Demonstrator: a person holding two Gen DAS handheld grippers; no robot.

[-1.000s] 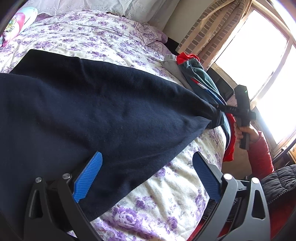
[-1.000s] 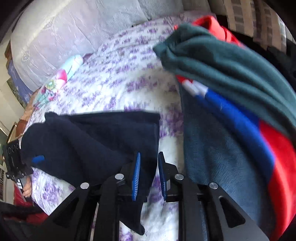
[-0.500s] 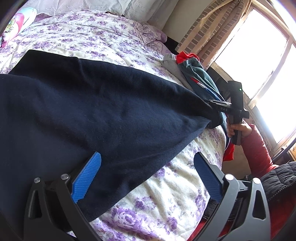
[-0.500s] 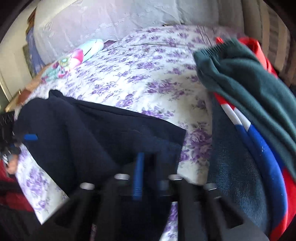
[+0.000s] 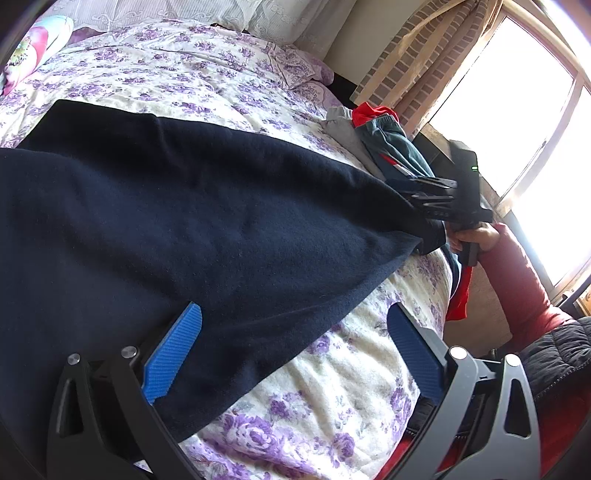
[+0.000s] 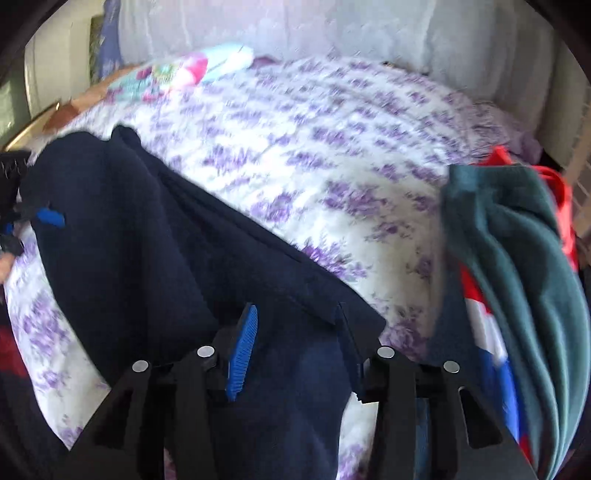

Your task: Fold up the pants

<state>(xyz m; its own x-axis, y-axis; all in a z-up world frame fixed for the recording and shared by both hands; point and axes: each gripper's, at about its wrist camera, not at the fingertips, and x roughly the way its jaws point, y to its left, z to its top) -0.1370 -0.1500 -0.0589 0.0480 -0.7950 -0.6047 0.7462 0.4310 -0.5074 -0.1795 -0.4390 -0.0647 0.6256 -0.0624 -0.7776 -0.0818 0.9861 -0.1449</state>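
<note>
Dark navy pants (image 5: 177, 229) lie spread across the floral bedspread; they also show in the right wrist view (image 6: 155, 251). My left gripper (image 5: 291, 350) is open, its left blue pad over the pants' near edge, its right pad over bare bedspread. My right gripper (image 6: 295, 339) is open, its jaws wide apart, with the pants' end lying between and over them. In the left wrist view the right gripper (image 5: 436, 199) sits at the pants' far end by the bed's edge. In the right wrist view the left gripper's blue pad (image 6: 50, 218) shows at the pants' other end.
A pile of teal, red, blue and white clothes (image 6: 517, 266) lies on the bed to the right of the pants, also in the left wrist view (image 5: 388, 147). Pillows (image 6: 332, 33) and a colourful cushion (image 6: 184, 72) are at the headboard. A bright window (image 5: 517, 122) is behind the bed.
My right gripper has opened from shut on the pants' end, and its view has swung left over the bed. The left gripper has stayed open and nearly still.
</note>
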